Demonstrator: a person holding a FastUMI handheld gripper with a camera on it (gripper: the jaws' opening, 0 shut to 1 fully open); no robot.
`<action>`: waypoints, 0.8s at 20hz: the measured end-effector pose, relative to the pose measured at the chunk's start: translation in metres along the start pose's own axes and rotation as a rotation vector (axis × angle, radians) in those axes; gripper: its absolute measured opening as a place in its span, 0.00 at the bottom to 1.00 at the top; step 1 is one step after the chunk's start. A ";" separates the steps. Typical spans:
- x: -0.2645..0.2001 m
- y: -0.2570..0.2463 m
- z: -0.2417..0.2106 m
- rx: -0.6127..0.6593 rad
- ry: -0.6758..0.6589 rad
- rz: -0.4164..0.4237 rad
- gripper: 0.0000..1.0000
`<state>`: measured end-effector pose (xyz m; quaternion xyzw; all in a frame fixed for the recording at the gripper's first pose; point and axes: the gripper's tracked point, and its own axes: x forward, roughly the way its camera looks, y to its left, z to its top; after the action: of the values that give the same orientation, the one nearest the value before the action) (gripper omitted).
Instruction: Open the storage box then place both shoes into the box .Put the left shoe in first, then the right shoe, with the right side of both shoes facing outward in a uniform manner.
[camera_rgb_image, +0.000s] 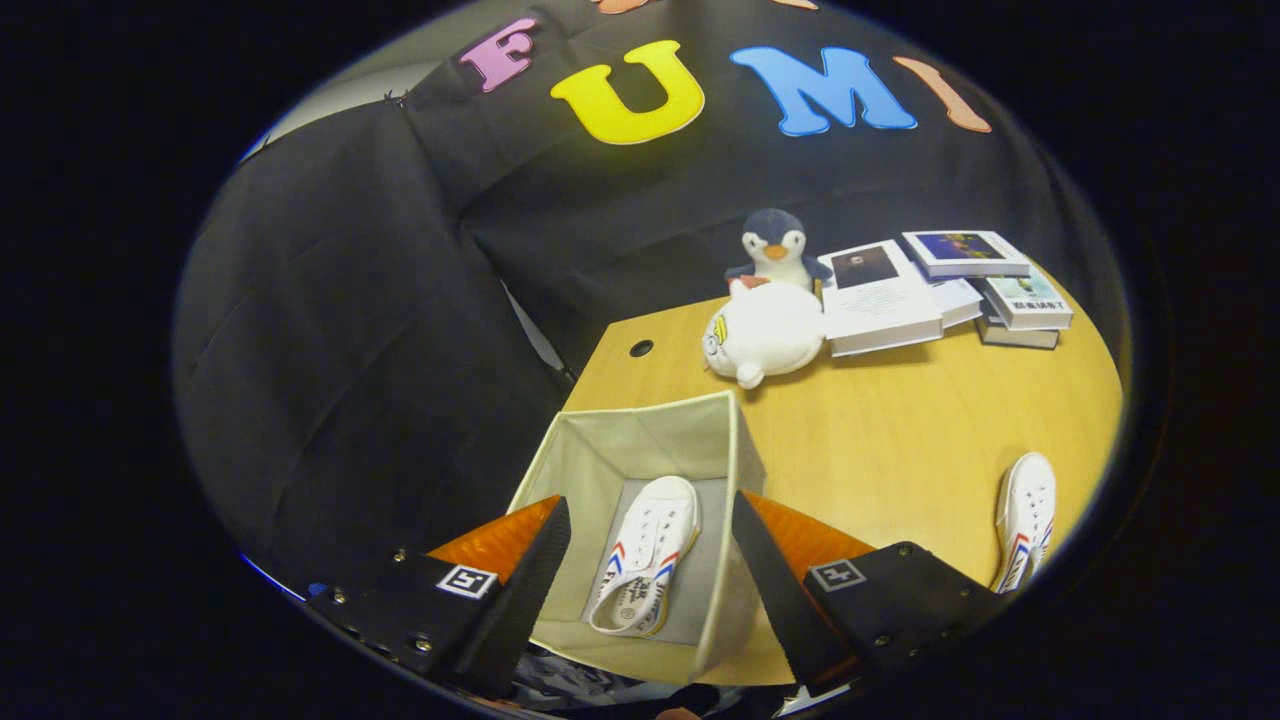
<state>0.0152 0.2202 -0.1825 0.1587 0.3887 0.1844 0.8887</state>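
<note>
The storage box (640, 470), a pale fabric bin with thin walls, stands open on the wooden bench (900, 430) in the lower middle of the frame. One white canvas shoe (645, 570) with red and blue side stripes already lies on the box floor, toe pointing away. The second shoe (1025, 520) rests on the bench at the lower right, well apart from the box, close to the bench's near edge.

Both shoes look light and soft in the upper, with a firmer rubber sole, so I'd judge a pinch across the collar or heel rim to be the safest hold; canvas should give grip, while the rubber toe cap may be slicker. The box walls seem floppy and could fold in if knocked.

The gripper (650, 590) hangs above the box, tilted to look down into it, its fingers spread wide apart with nothing between them but open air over the shoe in the box. The left finger sits over the box's left wall, the right finger over its right wall.

Further back, in the upper right, a white plush toy (765, 335) and a penguin plush (778, 250) sit beside a loose stack of books (940, 290), clear of the work.

By my reckoning, one shoe is in and the other is yet to be fetched.
</note>
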 end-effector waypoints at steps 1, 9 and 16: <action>-0.007 -0.014 0.004 -0.008 -0.013 -0.022 0.98; -0.062 -0.129 0.010 -0.004 -0.061 -0.190 0.98; -0.099 -0.226 -0.005 -0.010 -0.043 -0.335 0.98</action>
<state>-0.0044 -0.0232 -0.2190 0.0910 0.3894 0.0320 0.9160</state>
